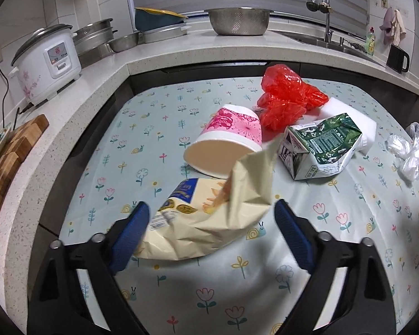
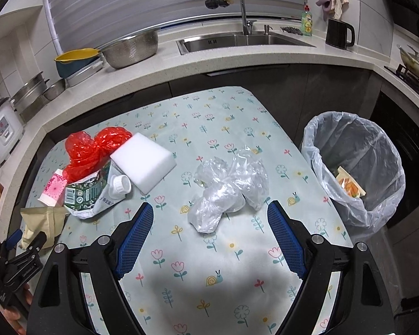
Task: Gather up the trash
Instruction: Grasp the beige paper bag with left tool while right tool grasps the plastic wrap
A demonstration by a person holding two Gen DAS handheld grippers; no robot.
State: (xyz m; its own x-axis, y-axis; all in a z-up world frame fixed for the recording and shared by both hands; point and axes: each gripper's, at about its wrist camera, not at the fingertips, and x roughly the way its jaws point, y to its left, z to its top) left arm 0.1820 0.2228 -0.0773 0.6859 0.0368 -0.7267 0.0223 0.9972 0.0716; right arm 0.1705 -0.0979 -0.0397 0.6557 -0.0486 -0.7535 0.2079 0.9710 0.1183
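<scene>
My left gripper (image 1: 211, 217) is open, its blue fingers either side of a crumpled cream snack bag (image 1: 209, 217) lying on the floral tablecloth (image 1: 349, 237). Behind the bag lie a tipped pink paper cup (image 1: 226, 142), a crushed green carton (image 1: 318, 148), a red plastic bag (image 1: 287, 97) and a white foam block (image 1: 346, 111). My right gripper (image 2: 209, 223) is open just short of a clear crumpled plastic bag (image 2: 226, 189). A lined trash bin (image 2: 354, 173) stands at the table's right, with some wrapper inside. The left gripper also shows in the right wrist view (image 2: 25, 240), by the snack bag (image 2: 42, 220).
A stone counter (image 1: 153, 55) wraps around the table, with a rice cooker (image 1: 47, 61), steel bowls (image 1: 237, 21), a sink (image 2: 243, 40), a black jug (image 2: 339, 36) and a wooden board (image 1: 11, 156). A stove with a pan (image 2: 416, 64) is at far right.
</scene>
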